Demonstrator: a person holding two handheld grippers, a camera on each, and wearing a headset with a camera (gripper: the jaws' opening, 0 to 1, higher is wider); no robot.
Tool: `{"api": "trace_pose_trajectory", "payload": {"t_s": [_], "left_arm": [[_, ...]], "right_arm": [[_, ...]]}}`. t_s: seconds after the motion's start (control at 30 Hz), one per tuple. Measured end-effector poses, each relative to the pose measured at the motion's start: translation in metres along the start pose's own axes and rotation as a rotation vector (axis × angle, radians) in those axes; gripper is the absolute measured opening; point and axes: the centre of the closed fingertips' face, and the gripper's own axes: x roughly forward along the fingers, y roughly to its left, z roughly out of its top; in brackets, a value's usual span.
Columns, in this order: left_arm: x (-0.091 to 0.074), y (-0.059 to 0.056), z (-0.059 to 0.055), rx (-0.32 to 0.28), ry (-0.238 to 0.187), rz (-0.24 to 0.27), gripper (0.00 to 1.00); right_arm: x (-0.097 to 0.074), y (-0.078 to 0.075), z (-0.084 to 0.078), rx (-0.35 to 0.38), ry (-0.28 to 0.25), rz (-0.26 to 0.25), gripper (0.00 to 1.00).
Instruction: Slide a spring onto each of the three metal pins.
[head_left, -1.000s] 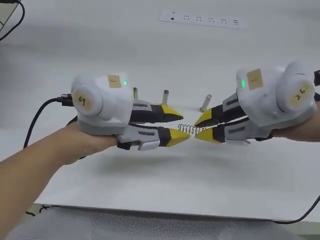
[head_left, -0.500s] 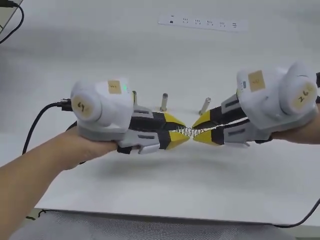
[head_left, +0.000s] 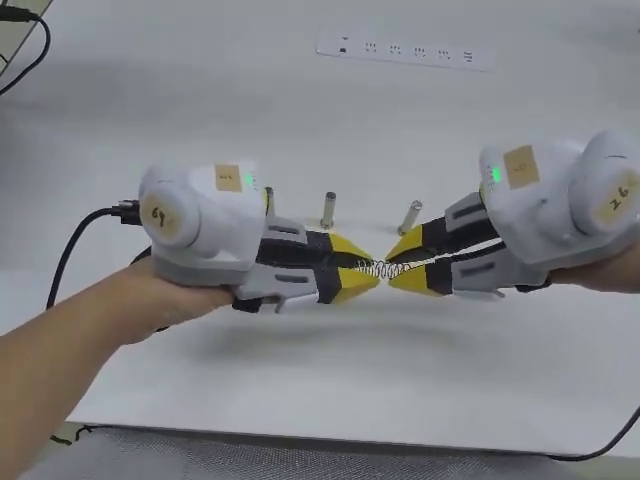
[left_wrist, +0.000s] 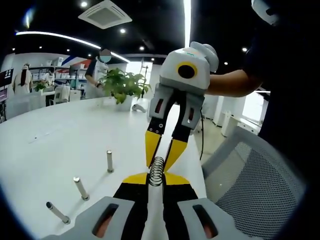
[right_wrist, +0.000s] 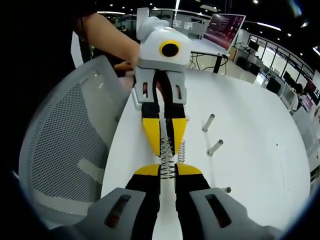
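- Spring (head_left: 379, 268): a short coil of thin, bright wire, evenly wound, lying level in the air between the two tools, above the white table (head_left: 300, 390).
- Left gripper (head_left: 362, 272): its yellow-tipped jaws are clenched on one end of the coil; from its own camera the spring (left_wrist: 156, 171) stands straight out from the tips.
- Right gripper (head_left: 398, 270): its jaws pinch the other end, tip to tip with the left one, with the spring (right_wrist: 167, 156) bridging the small gap.
- Pins: three plain metal posts stand on the table behind the grippers, the left pin (head_left: 268, 198) partly hidden, the middle pin (head_left: 328, 210) upright, the right pin (head_left: 410, 217) leaning. All are bare.
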Motion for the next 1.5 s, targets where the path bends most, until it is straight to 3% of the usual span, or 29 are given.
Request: {"api": "trace_pose_trajectory", "payload": {"t_s": [0.8, 1.0, 1.5], "left_arm": [[0.0, -0.006, 0.002, -0.013, 0.004, -0.022, 0.01], [-0.002, -0.007, 0.002, -0.017, 0.004, -0.027, 0.01], [-0.004, -0.005, 0.003, -0.043, -0.014, -0.026, 0.02]], "right_arm": [[0.0, 0.005, 0.001, -0.025, -0.012, 0.018, 0.09], [-0.001, 0.006, -0.005, -0.029, 0.013, 0.015, 0.09], [-0.01, 0.001, 0.001, -0.019, -0.024, 0.02, 0.07]]}}
